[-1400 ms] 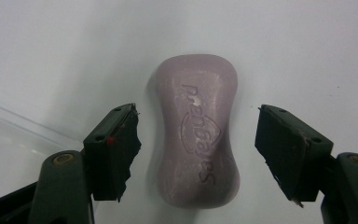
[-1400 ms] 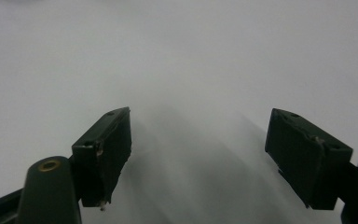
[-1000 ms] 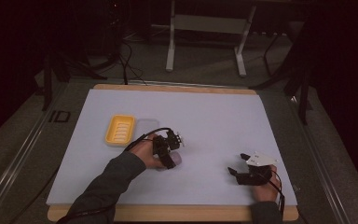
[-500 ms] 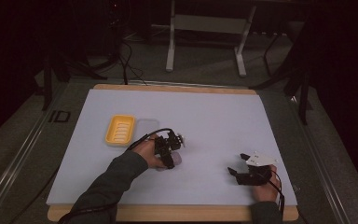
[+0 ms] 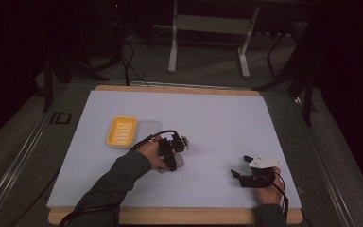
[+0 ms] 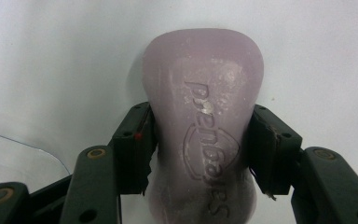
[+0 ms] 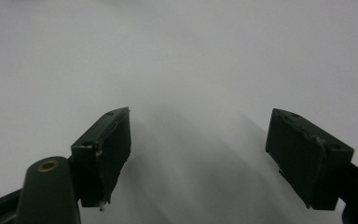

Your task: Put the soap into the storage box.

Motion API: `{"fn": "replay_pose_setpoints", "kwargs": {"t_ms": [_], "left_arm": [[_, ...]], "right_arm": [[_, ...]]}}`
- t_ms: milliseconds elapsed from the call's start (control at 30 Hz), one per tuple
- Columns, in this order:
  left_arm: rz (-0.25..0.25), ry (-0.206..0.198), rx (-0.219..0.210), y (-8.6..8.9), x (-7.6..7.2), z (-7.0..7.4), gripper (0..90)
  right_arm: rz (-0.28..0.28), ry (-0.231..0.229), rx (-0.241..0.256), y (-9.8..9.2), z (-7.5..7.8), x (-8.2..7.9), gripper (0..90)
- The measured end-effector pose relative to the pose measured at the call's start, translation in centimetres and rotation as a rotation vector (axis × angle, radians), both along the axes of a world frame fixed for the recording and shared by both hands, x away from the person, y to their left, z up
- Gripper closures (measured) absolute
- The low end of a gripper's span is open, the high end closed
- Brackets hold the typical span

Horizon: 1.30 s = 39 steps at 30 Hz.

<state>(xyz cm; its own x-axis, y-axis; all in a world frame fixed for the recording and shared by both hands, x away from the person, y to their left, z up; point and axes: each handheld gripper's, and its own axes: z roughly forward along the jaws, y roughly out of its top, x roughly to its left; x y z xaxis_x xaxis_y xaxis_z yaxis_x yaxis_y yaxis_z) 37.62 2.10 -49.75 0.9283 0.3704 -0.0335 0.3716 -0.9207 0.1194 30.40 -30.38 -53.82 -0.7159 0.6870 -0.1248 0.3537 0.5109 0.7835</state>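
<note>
A pale lilac soap bar (image 6: 203, 135) with embossed lettering lies on the white table sheet. My left gripper (image 6: 200, 149) is shut on it, one jaw pressed against each side of its narrow waist. From above, the left gripper (image 5: 172, 152) sits near the middle of the sheet, with a bit of the soap bar (image 5: 180, 161) peeking out beside it. My right gripper (image 5: 238, 177) rests near the front right of the sheet. In its own view the right gripper (image 7: 198, 158) is open, with bare sheet between its jaws.
A yellow ridged soap dish (image 5: 121, 132) lies left of the left gripper, with a clear plastic lid (image 5: 149, 128) beside it; a corner of the lid (image 6: 18, 161) is close to the left jaw. The wooden table edge (image 5: 179, 216) runs along the front.
</note>
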Motion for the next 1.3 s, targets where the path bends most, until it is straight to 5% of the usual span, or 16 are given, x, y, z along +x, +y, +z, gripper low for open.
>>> {"fn": "replay_pose_setpoints", "kwargs": {"t_ms": [600, 1300], "left_arm": [[-0.035, 0.008, 0.11, -1.2, 0.1, 0.0, 49.3], [-0.043, 0.014, 0.097, -0.4, 0.1, 0.6, 50.1]], "right_arm": [[0.003, 0.003, -0.01, 0.1, 0.0, 0.0, 22.0], [0.003, 0.004, -0.008, 0.1, 0.0, 0.0, 22.0]]}}
